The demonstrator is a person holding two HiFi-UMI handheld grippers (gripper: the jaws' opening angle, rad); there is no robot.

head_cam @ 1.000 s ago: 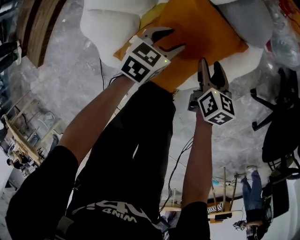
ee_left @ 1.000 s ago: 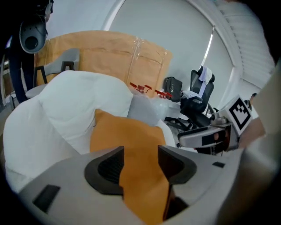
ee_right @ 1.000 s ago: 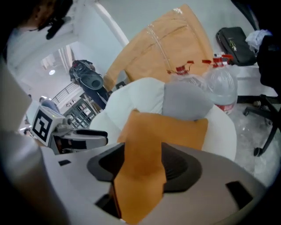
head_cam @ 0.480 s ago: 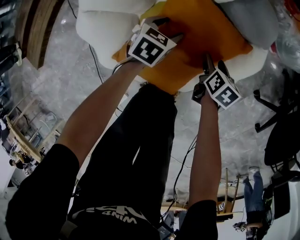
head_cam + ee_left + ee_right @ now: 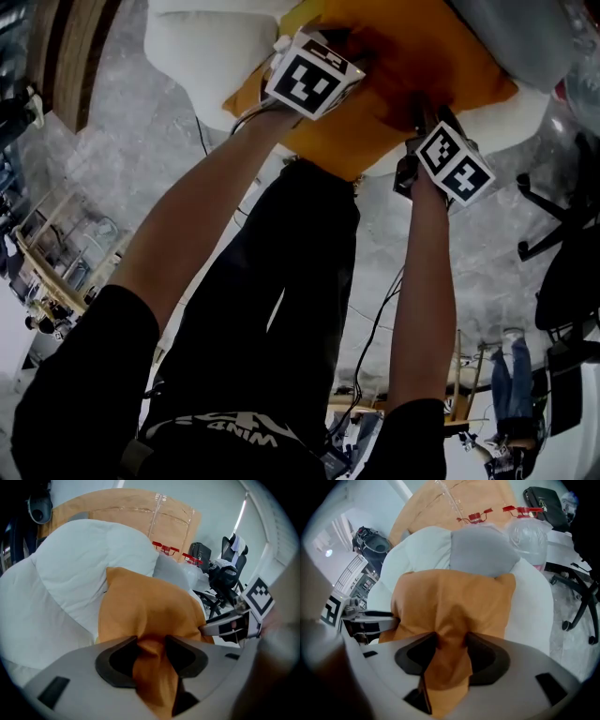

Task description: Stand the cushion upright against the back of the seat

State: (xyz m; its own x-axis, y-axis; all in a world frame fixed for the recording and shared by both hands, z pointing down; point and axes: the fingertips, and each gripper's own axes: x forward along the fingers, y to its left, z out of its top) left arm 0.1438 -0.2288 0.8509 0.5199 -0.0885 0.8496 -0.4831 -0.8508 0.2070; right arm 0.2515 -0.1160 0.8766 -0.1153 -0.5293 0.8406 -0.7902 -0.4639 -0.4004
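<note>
The left tongs (image 5: 151, 645) are closing, and their pads pinch a bunched fold at the near edge of the orange cushion (image 5: 145, 606). The cushion rests on the white seat (image 5: 70, 573), in front of its puffy back, with a grey cushion (image 5: 480, 550) just behind it. The right tongs (image 5: 451, 641) are closing too, nipping another fold of the same near edge.

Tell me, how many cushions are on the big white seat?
2. The orange cushion lies at the front of the white seat. The grey cushion sits behind it, against the seat's back. More could be hidden underneath.
</note>
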